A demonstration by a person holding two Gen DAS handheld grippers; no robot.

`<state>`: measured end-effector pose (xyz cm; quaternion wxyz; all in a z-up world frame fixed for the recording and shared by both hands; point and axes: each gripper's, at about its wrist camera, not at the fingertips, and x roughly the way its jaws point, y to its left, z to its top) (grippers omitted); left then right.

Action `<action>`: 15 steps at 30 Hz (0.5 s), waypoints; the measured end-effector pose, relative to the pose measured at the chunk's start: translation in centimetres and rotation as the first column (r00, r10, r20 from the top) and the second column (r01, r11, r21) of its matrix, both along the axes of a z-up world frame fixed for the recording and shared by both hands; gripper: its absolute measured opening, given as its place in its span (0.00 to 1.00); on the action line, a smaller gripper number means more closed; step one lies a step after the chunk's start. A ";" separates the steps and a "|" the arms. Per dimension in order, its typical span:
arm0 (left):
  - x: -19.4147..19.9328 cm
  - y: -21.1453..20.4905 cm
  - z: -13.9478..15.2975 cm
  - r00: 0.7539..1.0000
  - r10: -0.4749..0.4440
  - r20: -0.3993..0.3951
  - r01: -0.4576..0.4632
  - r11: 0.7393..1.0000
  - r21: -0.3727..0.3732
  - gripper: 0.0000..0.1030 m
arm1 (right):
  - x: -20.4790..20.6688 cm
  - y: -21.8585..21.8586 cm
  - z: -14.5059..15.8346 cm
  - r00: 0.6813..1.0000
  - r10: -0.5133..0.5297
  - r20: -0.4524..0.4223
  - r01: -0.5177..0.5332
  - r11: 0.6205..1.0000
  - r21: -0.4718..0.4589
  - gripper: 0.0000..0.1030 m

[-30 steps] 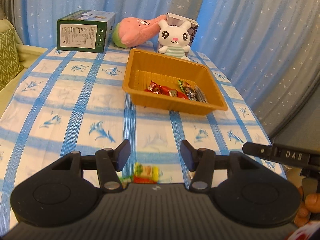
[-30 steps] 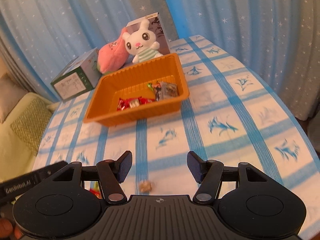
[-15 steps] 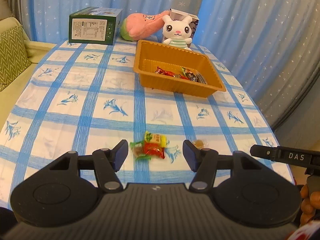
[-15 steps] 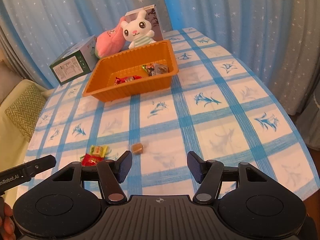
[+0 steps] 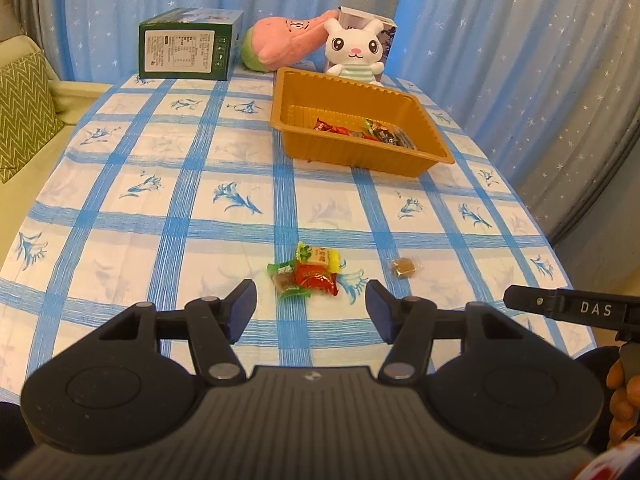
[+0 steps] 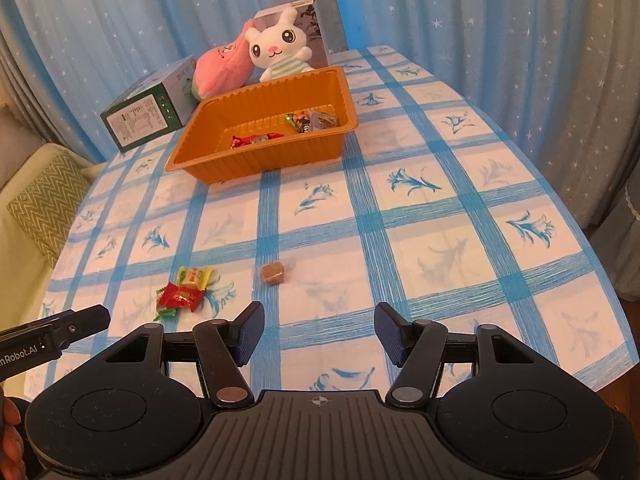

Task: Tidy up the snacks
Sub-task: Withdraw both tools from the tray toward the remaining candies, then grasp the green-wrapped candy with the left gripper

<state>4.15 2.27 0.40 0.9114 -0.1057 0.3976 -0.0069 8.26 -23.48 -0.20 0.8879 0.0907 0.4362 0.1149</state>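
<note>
On the tabletop (image 5: 120, 208) much free cloth lies between the orange tray (image 5: 420, 158) far back and the loose candies (image 5: 308, 274) near the front edge, where the left gripper (image 5: 308, 312) and right gripper (image 6: 318, 334) hover empty, jaws apart.

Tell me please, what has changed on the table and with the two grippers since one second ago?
Both grippers drew back from the tray, so the loose candies and the brown sweet came into view. The left gripper has just opened slightly; the right gripper stays open. Nothing was grasped or released. Tray, candies and toys stayed put.
</note>
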 end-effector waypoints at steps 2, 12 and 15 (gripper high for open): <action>0.1 0.2 -0.2 1.000 0.004 -0.002 -0.004 1.000 0.002 0.55 | 0.0 0.1 -0.1 1.000 0.002 0.000 -0.002 1.000 -0.002 0.59; 0.8 1.0 -2.0 0.999 0.023 -0.037 -0.023 1.000 -0.001 0.55 | 0.6 0.7 -1.6 1.000 0.016 0.003 -0.016 1.000 0.003 0.59; 1.2 1.1 -2.7 0.998 0.022 -0.050 -0.023 1.000 -0.002 0.55 | 1.2 1.1 -2.5 1.000 0.029 -0.005 -0.029 1.000 0.006 0.59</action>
